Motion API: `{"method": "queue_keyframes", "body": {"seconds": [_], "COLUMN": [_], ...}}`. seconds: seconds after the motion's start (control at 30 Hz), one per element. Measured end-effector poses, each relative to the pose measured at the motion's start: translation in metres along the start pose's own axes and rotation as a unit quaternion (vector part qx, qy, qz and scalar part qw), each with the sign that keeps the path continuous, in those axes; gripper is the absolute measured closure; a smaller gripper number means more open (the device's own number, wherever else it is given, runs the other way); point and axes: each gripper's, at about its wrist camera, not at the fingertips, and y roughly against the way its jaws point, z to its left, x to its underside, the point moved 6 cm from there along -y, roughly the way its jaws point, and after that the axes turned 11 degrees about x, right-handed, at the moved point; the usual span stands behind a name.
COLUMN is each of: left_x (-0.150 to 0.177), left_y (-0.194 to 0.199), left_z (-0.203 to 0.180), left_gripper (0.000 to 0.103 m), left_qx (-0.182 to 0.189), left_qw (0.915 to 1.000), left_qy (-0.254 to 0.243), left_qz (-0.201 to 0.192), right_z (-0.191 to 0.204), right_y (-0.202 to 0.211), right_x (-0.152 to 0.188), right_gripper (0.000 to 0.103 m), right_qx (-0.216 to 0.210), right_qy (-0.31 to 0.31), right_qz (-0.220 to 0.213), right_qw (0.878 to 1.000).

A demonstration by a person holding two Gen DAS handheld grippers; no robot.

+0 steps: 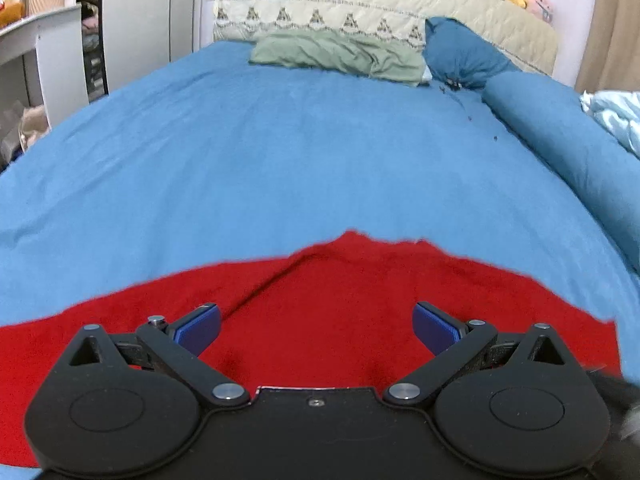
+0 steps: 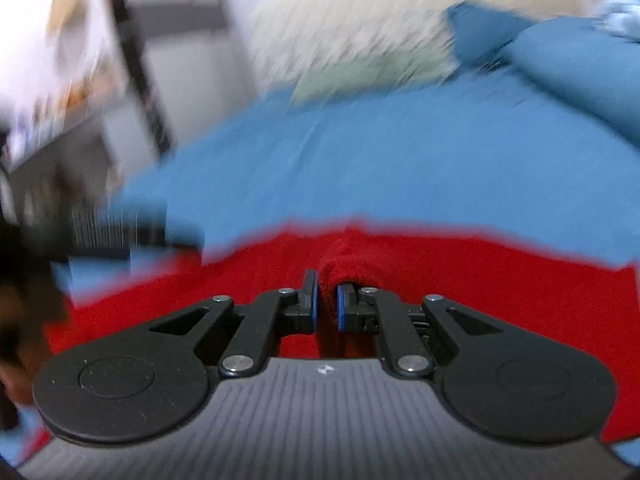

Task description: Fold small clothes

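Here the right tool [image 2: 326,306] is clenched on a raised pinch of the red garment [image 2: 440,280], its two blue pads nearly together with a bunched ridge of cloth standing up between and just beyond them. The left tool [image 1: 318,330] is released, its blue pads spread wide and hovering low over the same red garment [image 1: 320,280] with nothing between them.

The cloth lies directly under and ahead of both tools, spread across the near part of the bed [image 1: 280,140], its long axis running side to side along the near edge. Its far edge humps up in the middle, and a crease runs from that hump diagonally back toward the left tool's left pad.

By my reading, the right tool is the one committed; whatever fold comes next turns on carrying that gripped ridge over the flat cloth. The right wrist view is smeared, which suggests that hand is moving. The left tool sits level, pointing toward the head of the bed, where a green pillow [image 1: 340,54] and a blue pillow [image 1: 460,52] lie well apart from the garment.
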Motion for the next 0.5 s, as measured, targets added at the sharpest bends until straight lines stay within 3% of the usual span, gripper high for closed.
{"method": "queue_keyframes", "body": {"seconds": [0.1, 0.2, 0.27, 0.3, 0.33, 0.5], "left_x": [0.011, 0.02, 0.026, 0.028, 0.032, 0.057], "left_y": [-0.009, -0.015, -0.017, -0.018, -0.018, -0.026], "left_z": [0.0, -0.007, -0.019, -0.027, -0.035, -0.084], "left_gripper": [0.0, 0.0, 0.0, 0.0, 0.0, 0.002], "left_qx": [0.004, 0.023, 0.04, 0.054, 0.067, 0.111], "left_qw": [0.9996, 0.9985, 0.997, 0.9954, 0.9931, 0.9746], "left_qy": [-0.016, -0.036, -0.053, -0.067, -0.085, -0.182], "left_qz": [0.021, 0.034, 0.039, 0.042, 0.046, 0.067], "right_z": [0.027, 0.033, 0.035, 0.03, 0.022, -0.027], "right_y": [-0.018, -0.016, -0.01, -0.004, 0.004, 0.049], "right_x": [0.035, 0.044, 0.042, 0.042, 0.042, 0.063], "right_gripper": [0.078, 0.071, 0.042, 0.021, 0.014, 0.014], "right_qx": [-0.004, 0.0, -0.003, -0.001, 0.007, 0.05], "right_qy": [0.036, 0.05, 0.059, 0.064, 0.068, 0.076], "right_qz": [0.032, 0.031, 0.03, 0.028, 0.021, 0.021], "right_qw": [0.999, 0.998, 0.998, 0.998, 0.997, 0.996]}}
